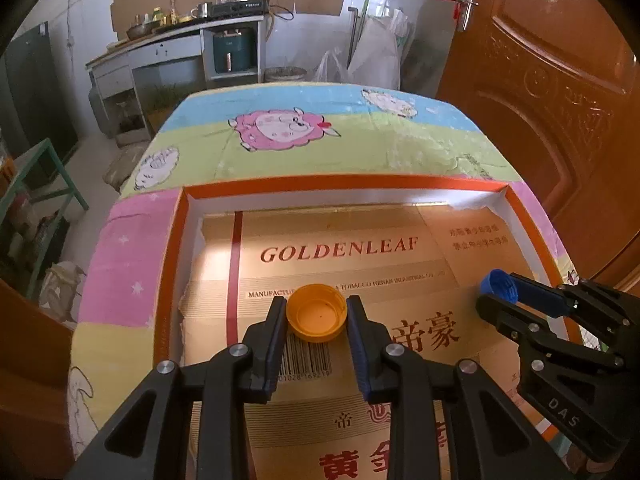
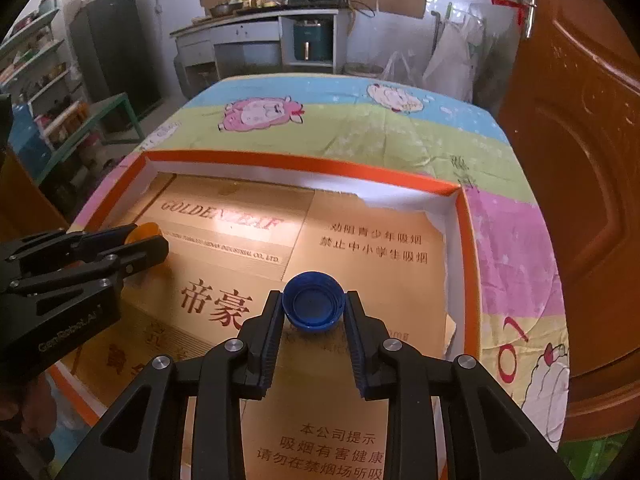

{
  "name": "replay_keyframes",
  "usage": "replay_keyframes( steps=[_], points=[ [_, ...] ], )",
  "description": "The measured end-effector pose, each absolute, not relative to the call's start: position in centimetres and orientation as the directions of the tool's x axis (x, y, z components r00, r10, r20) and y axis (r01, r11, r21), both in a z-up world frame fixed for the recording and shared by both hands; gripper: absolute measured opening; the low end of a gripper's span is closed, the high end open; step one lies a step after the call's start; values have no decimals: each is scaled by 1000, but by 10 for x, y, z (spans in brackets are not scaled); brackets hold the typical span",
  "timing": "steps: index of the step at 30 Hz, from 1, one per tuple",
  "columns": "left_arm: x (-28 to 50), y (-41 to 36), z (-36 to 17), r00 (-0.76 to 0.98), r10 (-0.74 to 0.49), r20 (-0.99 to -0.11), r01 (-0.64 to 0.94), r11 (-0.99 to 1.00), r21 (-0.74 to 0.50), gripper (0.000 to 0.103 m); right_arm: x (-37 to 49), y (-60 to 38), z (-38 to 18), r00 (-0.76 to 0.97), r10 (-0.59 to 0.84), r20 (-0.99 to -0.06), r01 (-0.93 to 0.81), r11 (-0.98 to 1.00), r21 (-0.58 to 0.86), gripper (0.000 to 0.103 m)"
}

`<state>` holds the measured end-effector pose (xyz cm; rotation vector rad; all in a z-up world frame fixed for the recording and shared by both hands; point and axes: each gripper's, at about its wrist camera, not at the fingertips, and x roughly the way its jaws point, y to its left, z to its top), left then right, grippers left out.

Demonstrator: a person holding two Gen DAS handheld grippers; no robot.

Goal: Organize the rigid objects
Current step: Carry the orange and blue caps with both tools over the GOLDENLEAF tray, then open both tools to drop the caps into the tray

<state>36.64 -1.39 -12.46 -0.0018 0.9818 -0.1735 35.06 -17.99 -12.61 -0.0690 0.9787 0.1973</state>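
My left gripper (image 1: pixel 316 312) is shut on an orange bottle cap (image 1: pixel 316 318), open side up, over the cardboard lining of an orange-rimmed tray (image 1: pixel 344 182). My right gripper (image 2: pixel 313 306) is shut on a blue bottle cap (image 2: pixel 313 307), also open side up, over the same tray (image 2: pixel 304 164). In the left wrist view the right gripper (image 1: pixel 500 292) with the blue cap (image 1: pixel 496 285) is at the right. In the right wrist view the left gripper (image 2: pixel 154 240) with the orange cap (image 2: pixel 142 232) is at the left.
The tray lies on a table under a cartoon sheep cloth (image 1: pixel 320 128). A brown door (image 1: pixel 552 80) stands close at the right. A green shelf frame (image 1: pixel 44 184) is at the left. A counter with a stove (image 1: pixel 180 36) is at the back.
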Motion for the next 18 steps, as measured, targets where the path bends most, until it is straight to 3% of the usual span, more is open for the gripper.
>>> replay_keyframes(
  steps=[11,18],
  points=[
    [367,-15,-136,524,-134,-841,168,984,-52,31,351,-181,-134,531,123,-839,-178,983,31,35],
    [365,-15,-136,527,-180,-831,207,975,-79,46,344,-183,-133,537,128,-834,-178,983,36,45]
  ],
)
